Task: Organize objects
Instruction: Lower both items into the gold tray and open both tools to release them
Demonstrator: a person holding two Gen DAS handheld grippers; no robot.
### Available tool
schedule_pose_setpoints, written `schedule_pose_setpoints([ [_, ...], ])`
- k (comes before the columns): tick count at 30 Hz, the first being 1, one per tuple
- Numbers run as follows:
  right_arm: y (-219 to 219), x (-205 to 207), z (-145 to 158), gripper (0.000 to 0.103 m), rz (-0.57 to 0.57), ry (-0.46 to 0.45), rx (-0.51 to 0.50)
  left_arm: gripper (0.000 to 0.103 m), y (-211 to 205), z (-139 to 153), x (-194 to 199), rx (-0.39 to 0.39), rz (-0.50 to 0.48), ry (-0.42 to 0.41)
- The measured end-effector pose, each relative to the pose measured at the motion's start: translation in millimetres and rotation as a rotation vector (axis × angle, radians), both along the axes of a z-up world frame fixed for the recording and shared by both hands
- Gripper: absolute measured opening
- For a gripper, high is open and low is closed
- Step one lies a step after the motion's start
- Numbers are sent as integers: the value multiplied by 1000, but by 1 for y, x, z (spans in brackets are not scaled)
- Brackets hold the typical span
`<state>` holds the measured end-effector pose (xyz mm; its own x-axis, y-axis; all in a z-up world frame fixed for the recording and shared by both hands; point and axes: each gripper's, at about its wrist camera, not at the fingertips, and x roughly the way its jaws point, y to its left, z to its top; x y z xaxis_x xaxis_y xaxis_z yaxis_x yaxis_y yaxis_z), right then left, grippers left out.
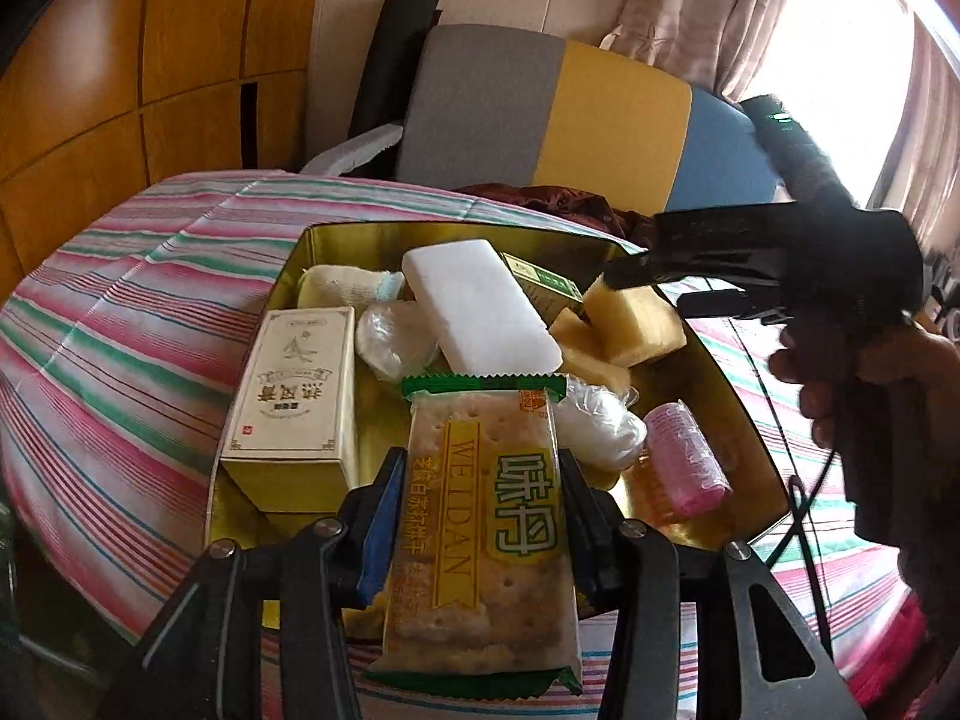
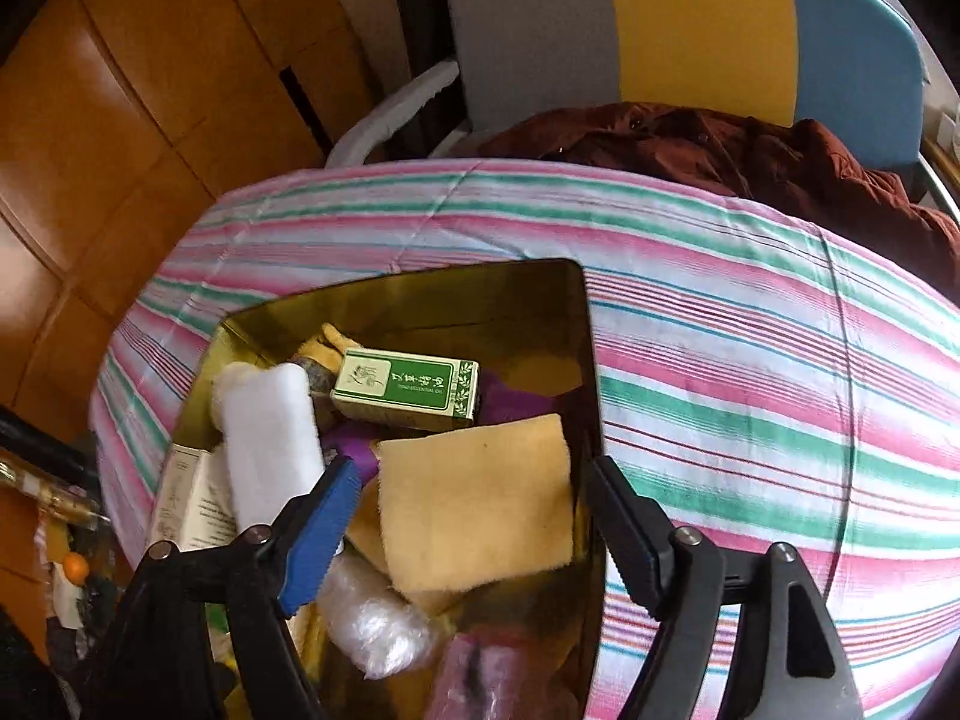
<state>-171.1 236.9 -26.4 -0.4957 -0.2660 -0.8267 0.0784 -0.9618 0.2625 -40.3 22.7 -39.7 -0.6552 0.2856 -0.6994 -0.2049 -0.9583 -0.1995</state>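
Here the left gripper [image 1: 480, 480] is clamping a cracker packet [image 1: 480, 516], its long axis running straight ahead along the fingers and its far end hanging over the near edge of the gold tin [image 1: 708, 360]. The right gripper [image 2: 474, 534] is hovering wide open and empty above a yellow sponge [image 2: 480, 504] lying in that tin, so the left one seems nearer to the next drop.

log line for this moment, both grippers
left gripper: shut on cracker packet | right gripper: open over yellow sponge | gold tin
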Motion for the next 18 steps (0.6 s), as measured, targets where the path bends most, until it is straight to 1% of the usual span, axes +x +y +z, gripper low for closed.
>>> schedule_pose_setpoints([
  [4,18,21,11,81,-46,41,-30,48,6,-2,-5,13,-13,-15],
  [9,37,46,13,81,-107,63,-40,48,24,0,-13,24,-40,-15],
  [12,40,58,13,81,-113,73,-33,48,35,1,-21,33,-48,-22],
  [18,36,76,11,81,-104,91,1,48,47,1,-37,46,-13,-31],
])
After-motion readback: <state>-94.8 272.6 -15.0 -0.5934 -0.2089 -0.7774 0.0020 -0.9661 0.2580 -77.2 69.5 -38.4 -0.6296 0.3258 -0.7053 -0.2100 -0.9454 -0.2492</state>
